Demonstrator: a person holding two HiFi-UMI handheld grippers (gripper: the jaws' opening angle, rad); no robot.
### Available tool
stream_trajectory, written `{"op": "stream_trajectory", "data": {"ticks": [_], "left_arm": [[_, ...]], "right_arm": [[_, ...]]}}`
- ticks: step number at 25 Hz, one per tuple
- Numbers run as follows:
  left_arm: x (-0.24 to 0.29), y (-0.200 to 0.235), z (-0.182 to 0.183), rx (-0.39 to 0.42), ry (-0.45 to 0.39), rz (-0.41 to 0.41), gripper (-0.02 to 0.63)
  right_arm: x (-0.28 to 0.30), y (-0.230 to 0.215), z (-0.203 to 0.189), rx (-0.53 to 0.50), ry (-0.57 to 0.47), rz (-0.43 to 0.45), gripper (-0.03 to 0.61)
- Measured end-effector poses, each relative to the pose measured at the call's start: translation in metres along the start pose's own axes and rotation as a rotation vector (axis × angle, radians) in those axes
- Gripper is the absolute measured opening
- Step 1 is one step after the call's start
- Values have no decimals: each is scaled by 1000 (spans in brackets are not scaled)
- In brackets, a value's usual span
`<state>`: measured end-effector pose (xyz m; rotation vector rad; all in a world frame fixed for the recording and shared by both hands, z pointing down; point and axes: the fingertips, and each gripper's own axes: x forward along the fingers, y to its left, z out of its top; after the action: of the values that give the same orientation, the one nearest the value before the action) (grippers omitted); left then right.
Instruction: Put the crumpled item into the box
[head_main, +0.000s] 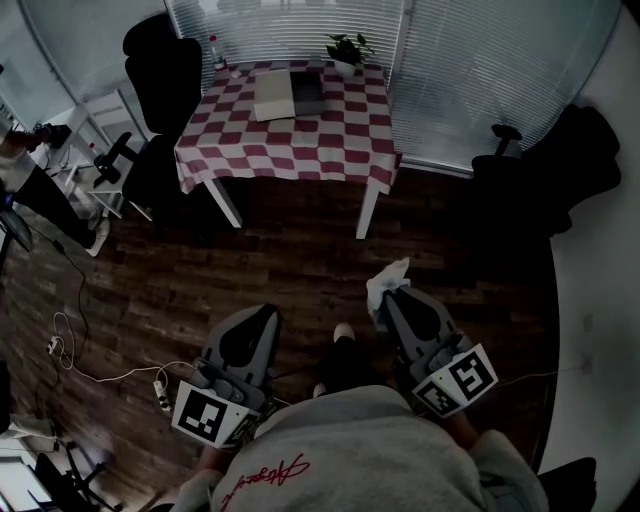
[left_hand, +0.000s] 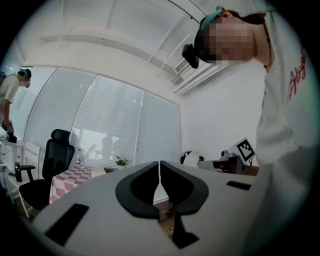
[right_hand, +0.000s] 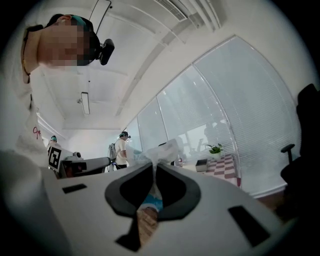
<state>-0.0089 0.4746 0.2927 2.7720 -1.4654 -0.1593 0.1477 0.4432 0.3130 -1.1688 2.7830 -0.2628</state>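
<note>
R claw (head_main: 392, 300) grips crumpled tissue (head_main: 386, 280), L claw (head_main: 266, 312) clenched empty; box (head_main: 305, 95) on table (head_main: 330, 145) ahead.

My head camera (left_hand: 189, 54) sits high and looks steeply down at the wooden floor (head_main: 250, 260). The left gripper (head_main: 262, 312) and right gripper (head_main: 393, 298) sit close at the bottom of that view. The checked table (head_main: 290, 140) stands well off at the top, its far edge by the blinds (head_main: 290, 25). Each gripper camera rides low, right behind its own jaws, and tips upward, so I get mostly ceiling (left_hand: 125, 30) and window. The left gripper view has the table low on its left and the right gripper's marker cube on its right; the right gripper view mirrors that. All three views share the table, its plant (head_main: 347, 48) and the blinds.
</note>
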Motion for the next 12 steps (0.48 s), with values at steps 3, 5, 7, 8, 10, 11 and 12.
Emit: {"op": "stream_trajectory", "data": {"ticks": [3,5,7,8,10,11,12], "left_arm": [[20,14,4,9,-16,8,25],[33,22,5,21,-7,8,25],[48,31,8,30,-4,10,25],[55,35,10,33,-6,12,25],[68,42,12,36,-10,15,25],[74,46,13,36,-10,17,25],[80,49,13,35,-8,20,25]], "right_arm": [[18,-16,5,1,-3,10,32],[30,-28,10,1,-4,14,32],[42,-39,16,-3,-5,17,32],[48,-45,19,-6,-6,19,32],[60,-55,23,-9,-9,24,32],[65,-60,25,-9,-9,27,32],[70,-64,26,-10,-8,32,32]]}}
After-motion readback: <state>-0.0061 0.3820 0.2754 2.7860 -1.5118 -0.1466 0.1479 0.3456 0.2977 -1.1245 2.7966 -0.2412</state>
